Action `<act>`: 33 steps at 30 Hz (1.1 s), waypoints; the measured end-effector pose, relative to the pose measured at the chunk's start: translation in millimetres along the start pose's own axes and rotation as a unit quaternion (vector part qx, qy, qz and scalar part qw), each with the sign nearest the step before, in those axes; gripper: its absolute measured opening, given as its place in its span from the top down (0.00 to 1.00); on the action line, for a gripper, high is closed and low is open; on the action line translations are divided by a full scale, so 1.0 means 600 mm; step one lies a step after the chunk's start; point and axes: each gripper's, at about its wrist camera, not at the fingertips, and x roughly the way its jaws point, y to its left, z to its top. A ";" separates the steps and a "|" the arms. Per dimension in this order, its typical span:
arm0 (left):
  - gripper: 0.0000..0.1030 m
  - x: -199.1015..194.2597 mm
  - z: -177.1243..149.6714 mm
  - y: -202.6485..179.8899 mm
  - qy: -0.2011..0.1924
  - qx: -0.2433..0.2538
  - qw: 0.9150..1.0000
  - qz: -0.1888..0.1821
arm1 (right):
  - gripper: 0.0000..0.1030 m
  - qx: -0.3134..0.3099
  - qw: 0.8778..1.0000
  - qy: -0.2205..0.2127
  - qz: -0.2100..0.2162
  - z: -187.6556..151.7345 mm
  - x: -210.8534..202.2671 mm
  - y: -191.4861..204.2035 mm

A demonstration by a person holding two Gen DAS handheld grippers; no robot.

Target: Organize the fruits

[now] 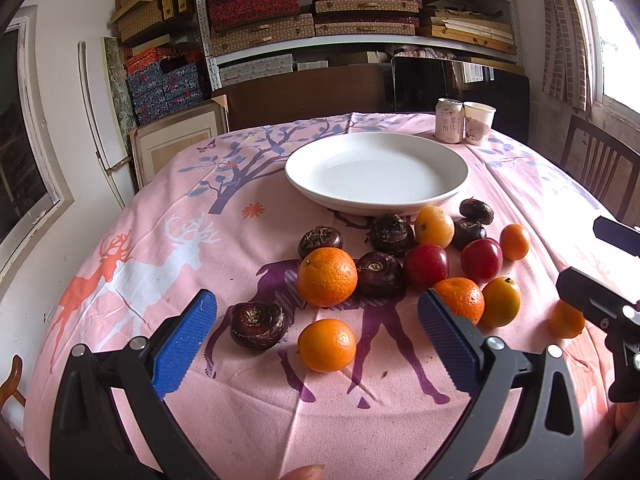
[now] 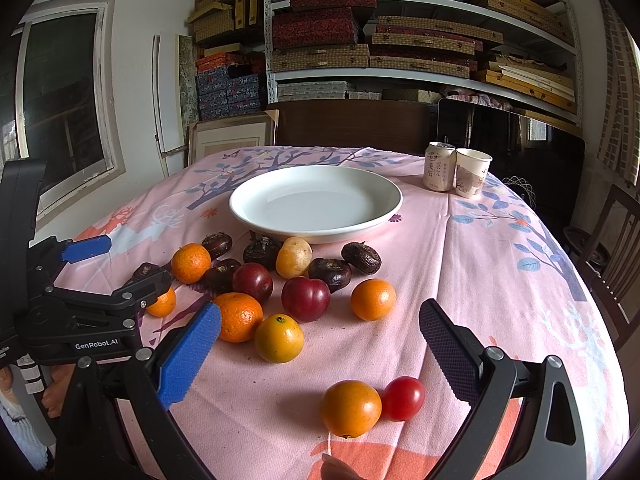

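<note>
- The fruits (image 1: 400, 264) are seen loose on the bench (image 1: 248, 408), clustered just near of the plate (image 1: 376, 174), none on it.
- In the cluster, mandarins (image 1: 327, 277), dark water chestnuts (image 1: 379, 273), two red plums (image 1: 425, 266) and yellow-orange fruits (image 1: 434, 227) are found, several touching one another.
- One mandarin (image 1: 327, 345) and one chestnut (image 1: 259, 325) lie apart, near of the cluster, between the fingers of the left tongs (image 1: 318, 338), untouched by either.
- In the right wrist view, an orange fruit (image 2: 350, 408) and a small red tomato (image 2: 403, 398) are seen touching, well near of the cluster, between the fingers of the right tongs (image 2: 320, 354).
- Both tongs are held wide apart, with nothing gripped.
- The left tongs are seen in the right wrist view at the left edge, above the left end of the cluster.
- The plate is white and shown bare.
- A can (image 1: 449, 121) and a paper cup (image 1: 478, 122) stand touching at the far right of the bench.
- Shelves (image 1: 352, 36) stacked with boxes are seen beyond the bench.
</note>
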 end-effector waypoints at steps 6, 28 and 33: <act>0.04 0.000 0.000 0.000 0.000 0.001 1.000 -0.001 | 0.03 -0.001 1.000 0.000 0.001 -0.001 0.000 -0.001; 0.04 0.017 -0.011 -0.004 -0.005 0.008 1.000 0.006 | 0.03 0.000 1.000 0.002 0.002 -0.002 0.005 0.012; 0.04 0.013 -0.010 -0.003 -0.009 0.008 1.000 0.007 | 0.03 0.000 1.000 0.002 0.003 -0.002 0.005 0.013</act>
